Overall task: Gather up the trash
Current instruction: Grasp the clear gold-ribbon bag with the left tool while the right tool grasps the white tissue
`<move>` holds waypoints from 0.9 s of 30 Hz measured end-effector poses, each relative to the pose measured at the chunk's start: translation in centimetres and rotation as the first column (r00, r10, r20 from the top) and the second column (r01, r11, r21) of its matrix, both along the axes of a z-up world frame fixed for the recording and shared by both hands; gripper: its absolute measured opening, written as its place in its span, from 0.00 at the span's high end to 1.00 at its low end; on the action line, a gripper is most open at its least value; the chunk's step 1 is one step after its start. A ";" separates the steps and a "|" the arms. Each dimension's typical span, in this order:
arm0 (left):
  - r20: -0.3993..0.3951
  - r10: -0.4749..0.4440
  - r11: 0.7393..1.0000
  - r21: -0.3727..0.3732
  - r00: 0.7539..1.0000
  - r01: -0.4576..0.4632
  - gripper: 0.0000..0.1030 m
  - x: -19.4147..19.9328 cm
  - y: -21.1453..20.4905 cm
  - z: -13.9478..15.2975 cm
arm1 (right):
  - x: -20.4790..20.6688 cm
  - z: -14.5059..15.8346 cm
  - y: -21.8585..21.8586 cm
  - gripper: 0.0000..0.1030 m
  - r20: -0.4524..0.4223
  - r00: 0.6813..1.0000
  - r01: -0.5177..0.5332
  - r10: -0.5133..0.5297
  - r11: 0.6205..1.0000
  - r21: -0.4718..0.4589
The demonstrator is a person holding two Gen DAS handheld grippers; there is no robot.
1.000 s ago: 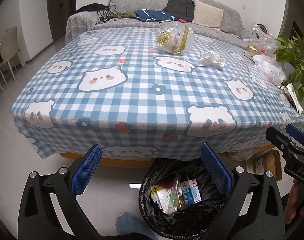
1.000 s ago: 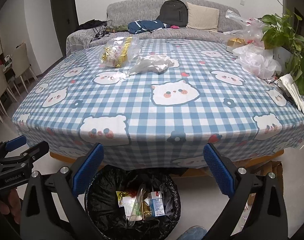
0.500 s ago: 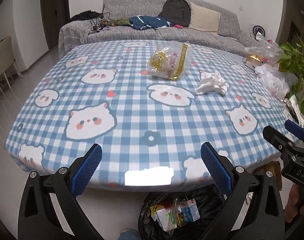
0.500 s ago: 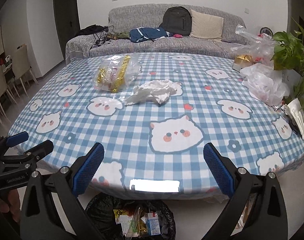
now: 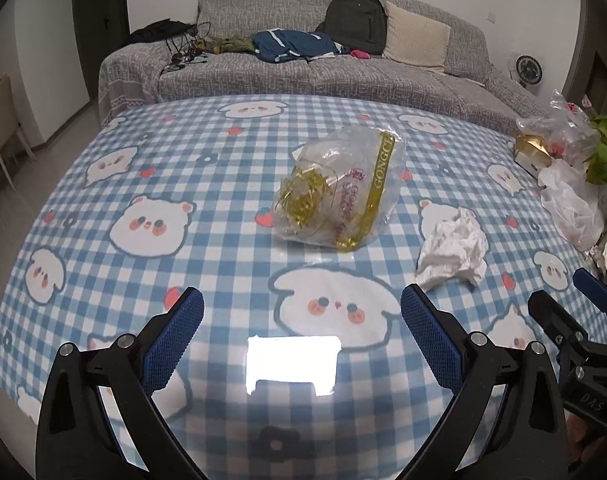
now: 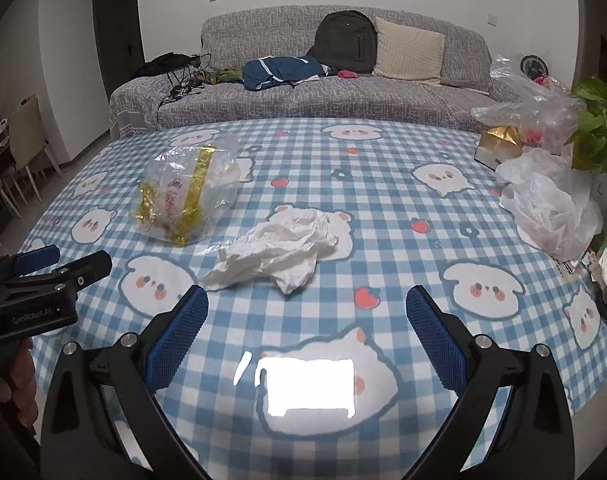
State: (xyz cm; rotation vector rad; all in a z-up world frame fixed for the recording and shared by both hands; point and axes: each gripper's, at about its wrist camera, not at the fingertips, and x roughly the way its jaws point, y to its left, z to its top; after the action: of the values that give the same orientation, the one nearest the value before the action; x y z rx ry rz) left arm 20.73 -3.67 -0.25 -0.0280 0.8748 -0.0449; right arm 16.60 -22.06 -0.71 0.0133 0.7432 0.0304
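Observation:
A clear plastic bag with gold ribbon (image 5: 339, 188) (image 6: 185, 196) lies on the blue checked tablecloth (image 5: 223, 216) (image 6: 383, 184). A crumpled white tissue (image 5: 453, 250) (image 6: 279, 250) lies to its right. My left gripper (image 5: 302, 318) hovers open over the near part of the table, short of the bag, with nothing between its fingers. My right gripper (image 6: 306, 318) is open too, just short of the tissue. Each gripper shows at the edge of the other's view, the right gripper (image 5: 575, 312) and the left gripper (image 6: 55, 266). The bin is out of sight.
Thin plastic bags (image 6: 547, 204) (image 5: 571, 204), a gold box (image 6: 499, 140) and a green plant (image 6: 601, 120) crowd the table's right edge. A grey sofa (image 6: 323, 84) with a backpack, cushion and clothes stands behind. Chairs (image 6: 19, 148) are at the left.
Both grippers have risen from above the black bin at the floor and moved forward over the table. The bin has dropped out of view; bag and tissue now lie closer.

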 end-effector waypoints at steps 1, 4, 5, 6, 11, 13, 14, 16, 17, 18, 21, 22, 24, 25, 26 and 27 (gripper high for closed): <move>0.004 -0.001 1.000 0.002 1.000 0.001 0.06 0.9 -0.3 0.2 | 0.7 -0.1 0.0 0.08 0.000 1.000 -0.003 0.003 1.000 -0.001; 0.010 0.002 1.000 0.013 1.000 -0.003 0.06 3.3 -1.0 0.4 | 2.3 -0.6 -0.1 0.08 -0.006 1.000 -0.003 0.003 1.000 0.005; 0.008 0.009 1.000 0.018 1.000 -0.009 0.06 4.0 -1.1 0.2 | 2.9 -0.9 -0.1 0.08 -0.010 1.000 -0.005 0.005 1.000 0.011; 0.002 0.016 1.000 0.021 1.000 -0.016 0.06 4.8 -1.2 0.0 | 3.5 -1.1 0.0 0.07 -0.014 1.000 -0.008 0.008 1.000 0.012; -0.011 0.002 1.000 0.018 1.000 -0.002 0.06 7.8 -2.4 -1.0 | 6.0 -2.2 0.1 0.08 -0.029 1.000 0.002 -0.002 1.000 0.000; -0.015 -0.007 0.999 0.032 1.000 0.008 0.06 9.0 -3.0 -1.5 | 6.8 -2.7 -0.1 0.08 -0.034 0.999 0.016 -0.016 1.000 0.001; -0.020 -0.007 0.999 0.035 1.000 0.008 0.06 9.6 -3.2 -1.7 | 7.2 -3.1 -0.2 0.08 -0.040 0.999 0.023 -0.023 1.000 -0.003; -0.028 -0.005 0.999 0.039 1.000 0.006 0.06 10.6 -3.7 -2.2 | 8.2 -3.7 -0.3 0.10 -0.062 0.998 0.026 -0.026 1.000 -0.002; -0.027 -0.001 0.999 0.045 1.000 0.002 0.06 11.0 -3.9 -2.5 | 8.5 -3.9 -0.4 0.11 -0.069 0.997 0.026 -0.026 1.000 0.000; -0.028 0.000 0.999 0.055 1.000 0.002 0.06 11.5 -4.1 -2.8 | 8.8 -4.1 -0.3 0.11 -0.076 0.997 0.026 -0.026 1.000 -0.001; -0.042 -0.004 0.998 0.057 0.999 0.007 0.06 12.6 -4.4 -3.9 | 9.5 -4.6 -0.1 0.12 -0.095 0.995 0.022 -0.023 1.000 -0.007; -0.050 -0.006 0.999 0.051 0.999 0.009 0.07 12.8 -4.4 -4.2 | 9.7 -4.8 0.0 0.12 -0.104 0.994 0.020 -0.021 1.000 -0.013; -0.063 -0.007 0.998 0.055 0.998 0.011 0.09 13.4 -4.6 -5.0 | 10.1 -5.1 0.0 0.16 -0.116 0.993 0.018 -0.019 1.000 -0.015; -0.069 -0.008 0.998 0.058 0.998 0.012 0.10 13.6 -4.7 -5.3 | 10.3 -5.2 0.1 0.18 -0.123 0.992 0.018 -0.020 1.000 -0.014; -0.072 -0.008 0.998 0.058 0.997 0.012 0.10 13.8 -4.6 -5.5 | 10.5 -5.2 0.1 0.20 -0.128 0.992 0.016 -0.017 1.000 -0.013; -0.071 -0.008 0.998 0.057 0.997 0.012 0.12 14.0 -4.6 -5.7 | 10.6 -5.3 0.2 0.21 -0.131 0.991 0.012 -0.013 1.000 -0.012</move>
State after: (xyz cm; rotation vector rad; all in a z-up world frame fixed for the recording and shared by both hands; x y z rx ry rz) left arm 34.72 -8.30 -5.91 0.0284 0.9468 -0.0281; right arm 27.18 -21.87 -6.01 0.0097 0.8745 0.0137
